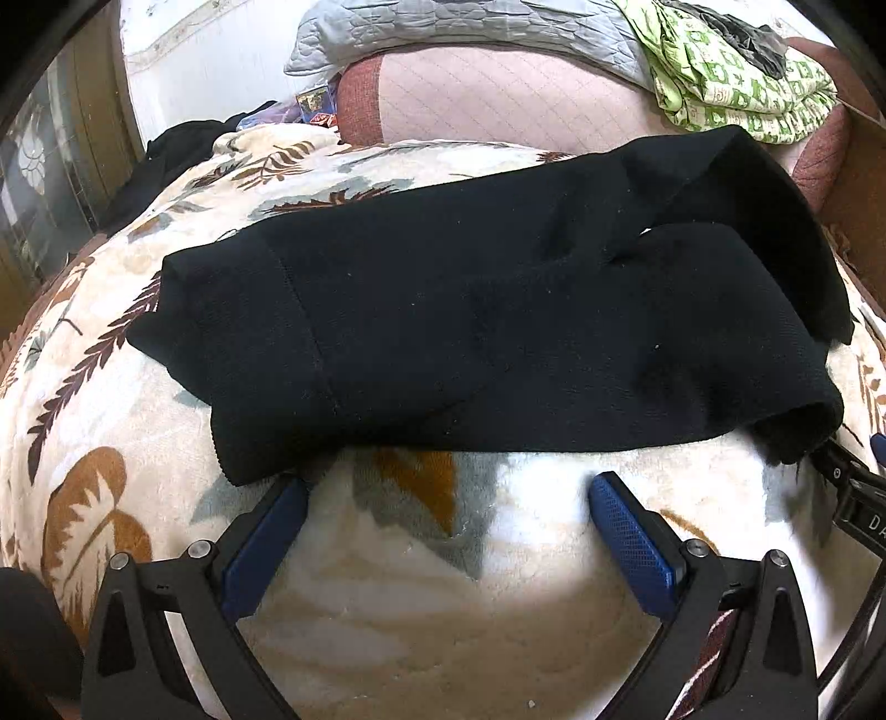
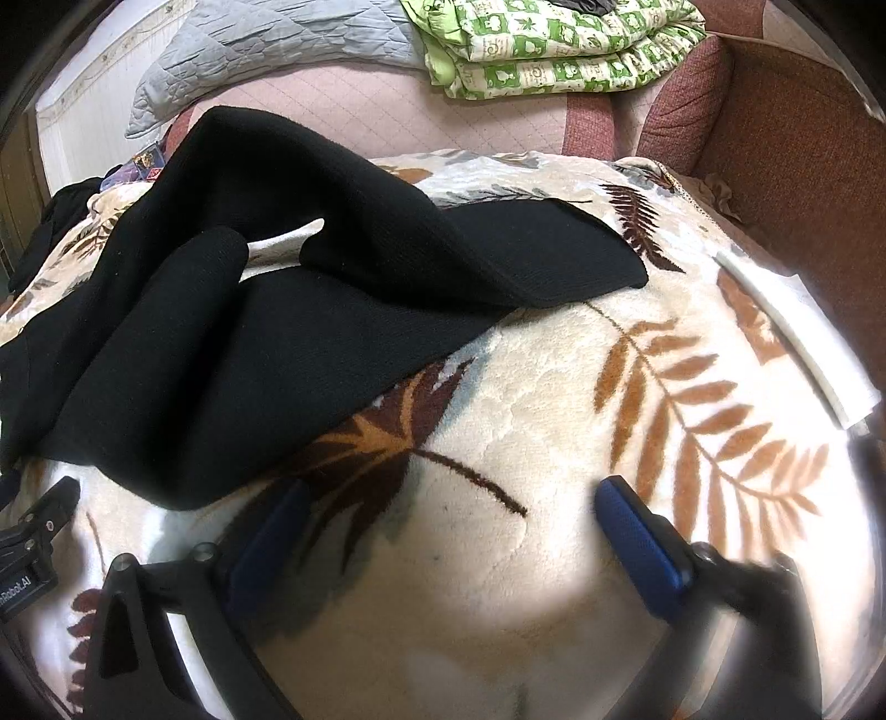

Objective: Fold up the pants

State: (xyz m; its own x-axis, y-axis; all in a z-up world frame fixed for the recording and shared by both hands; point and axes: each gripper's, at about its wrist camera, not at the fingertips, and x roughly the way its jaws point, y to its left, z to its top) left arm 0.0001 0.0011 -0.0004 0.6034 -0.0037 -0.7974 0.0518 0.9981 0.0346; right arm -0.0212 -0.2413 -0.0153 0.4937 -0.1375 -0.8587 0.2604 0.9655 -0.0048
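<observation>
Black pants (image 1: 470, 327) lie loosely bunched on a cream blanket with a leaf print (image 1: 415, 581). In the left wrist view the waistband end is at the left and the legs run right. My left gripper (image 1: 448, 493) is open and empty, just short of the pants' near edge. In the right wrist view the pants (image 2: 221, 343) fill the left half, with one leg end flat toward the centre right. My right gripper (image 2: 451, 498) is open and empty over bare blanket (image 2: 554, 415), right of the pants' near edge.
A pink sofa (image 1: 498, 99) stands behind, with a grey quilted cover (image 1: 443, 27) and a folded green patterned quilt (image 2: 554, 50) on it. A white strip (image 2: 797, 343) lies at the blanket's right edge. A dark garment (image 1: 171, 149) lies at the far left.
</observation>
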